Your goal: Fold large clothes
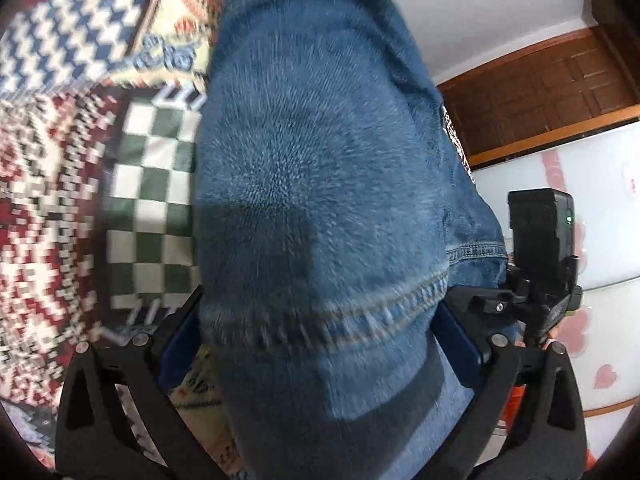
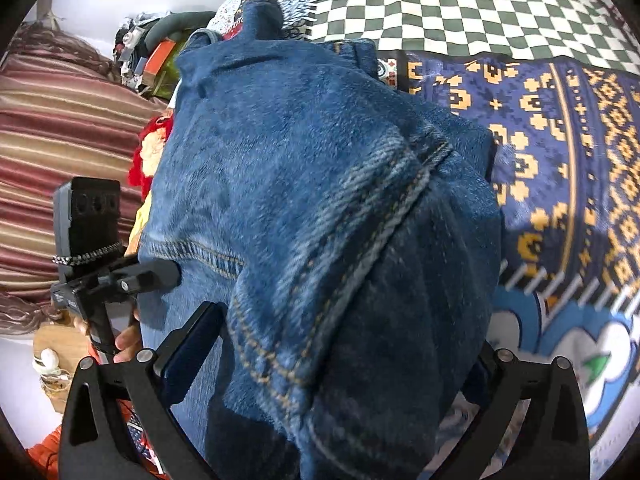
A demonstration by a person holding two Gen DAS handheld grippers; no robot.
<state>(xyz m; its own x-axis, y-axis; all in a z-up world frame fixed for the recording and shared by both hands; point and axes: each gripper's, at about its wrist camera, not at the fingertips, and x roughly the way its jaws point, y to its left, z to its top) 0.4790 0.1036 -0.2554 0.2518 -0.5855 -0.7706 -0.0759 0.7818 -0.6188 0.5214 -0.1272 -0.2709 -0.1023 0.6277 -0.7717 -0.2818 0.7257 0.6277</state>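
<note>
The blue denim jeans [image 1: 320, 184] fill the middle of both views, bunched and lifted close to the cameras, above the patterned bedding. In the left wrist view a stitched hem or seam band runs across the cloth just between the left gripper [image 1: 320, 328] arms; its blue-padded fingers [image 1: 180, 340] stand on either side of the thick fold, and the denim seems pinched between them, though the contact itself is hidden by the cloth. In the right wrist view the jeans [image 2: 320, 220] show a double orange-stitched seam running diagonally, and the right gripper [image 2: 332, 356] brackets the bundle the same way: one padded finger [image 2: 192, 348] shows to the left of the denim, the other is mostly covered by it.

Beside the jeans, the left wrist view alone shows a green-and-white checkered cloth [image 1: 152, 200] on a red-and-white patterned spread [image 1: 44, 220], a brown wooden door [image 1: 540, 92] and a white surface with pink marks. A narrow strip with white lettering hangs at the edge of the jeans there, too blurred to read. The other gripper's black body [image 1: 540, 240] with a green light sits just beside the denim.

The right wrist view alone shows a blue-and-orange patterned blanket [image 2: 560, 140], the checkered cloth [image 2: 480, 0] beyond the jeans, a striped red curtain [image 2: 60, 120], and a hand [image 2: 128, 340] on the other gripper's handle.
</note>
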